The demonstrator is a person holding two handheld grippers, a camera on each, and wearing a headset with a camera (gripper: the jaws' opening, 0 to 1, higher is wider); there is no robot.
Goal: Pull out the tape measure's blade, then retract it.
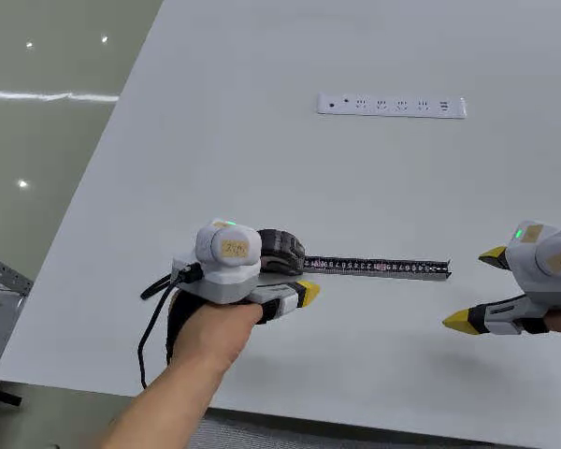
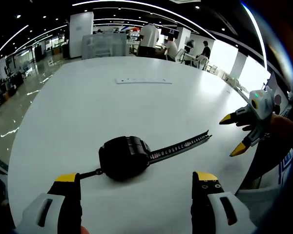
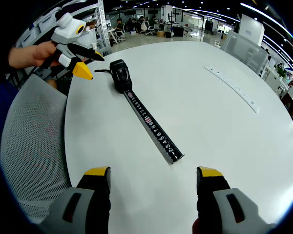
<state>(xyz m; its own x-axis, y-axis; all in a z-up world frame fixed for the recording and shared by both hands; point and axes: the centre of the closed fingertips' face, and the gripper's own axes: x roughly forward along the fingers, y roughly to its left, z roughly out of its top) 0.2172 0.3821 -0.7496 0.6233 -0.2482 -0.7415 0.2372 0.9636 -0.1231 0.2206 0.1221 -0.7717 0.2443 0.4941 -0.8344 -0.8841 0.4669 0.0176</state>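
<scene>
An open-plan office is indicated by ceiling strip lights, a polished floor and people beyond the white desk.

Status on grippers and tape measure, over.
Left gripper open, just behind tape measure. Right gripper open, short of blade tip. Blade out, flat on table. Power strip well clear.

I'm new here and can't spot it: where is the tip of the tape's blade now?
In the head view the blade tip lies flat on the white table, right of the tape measure case, just short of the open right claw.
</scene>
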